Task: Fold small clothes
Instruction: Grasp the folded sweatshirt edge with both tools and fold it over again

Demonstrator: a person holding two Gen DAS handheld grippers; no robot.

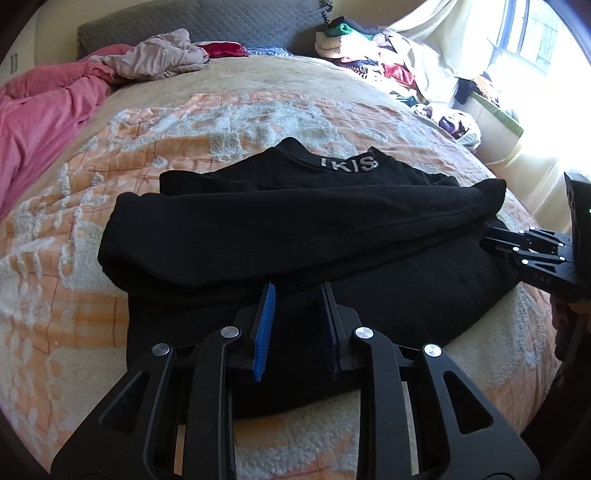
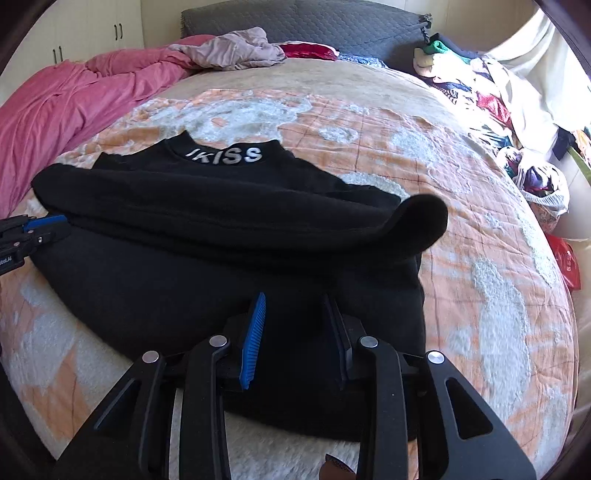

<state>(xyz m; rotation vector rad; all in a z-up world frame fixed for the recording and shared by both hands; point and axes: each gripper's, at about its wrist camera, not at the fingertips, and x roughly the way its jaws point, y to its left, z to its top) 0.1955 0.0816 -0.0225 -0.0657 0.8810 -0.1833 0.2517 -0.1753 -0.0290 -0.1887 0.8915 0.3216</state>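
Bed (image 2: 461,206) covered by an orange-and-white patterned blanket (image 1: 258,122). Lying on it: a black sweater (image 2: 229,288) with white collar lettering, partly folded, at centre; a crumpled pink quilt (image 2: 74,96) at left; a heap of mixed clothes (image 1: 388,62) along the right edge.

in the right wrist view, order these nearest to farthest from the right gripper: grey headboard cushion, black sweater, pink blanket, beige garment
1. Black sweater, right under the right gripper.
2. Pink blanket, far left on the bed.
3. Beige garment, crumpled at the bed's head, left of centre.
4. Grey headboard cushion, behind everything at the top.
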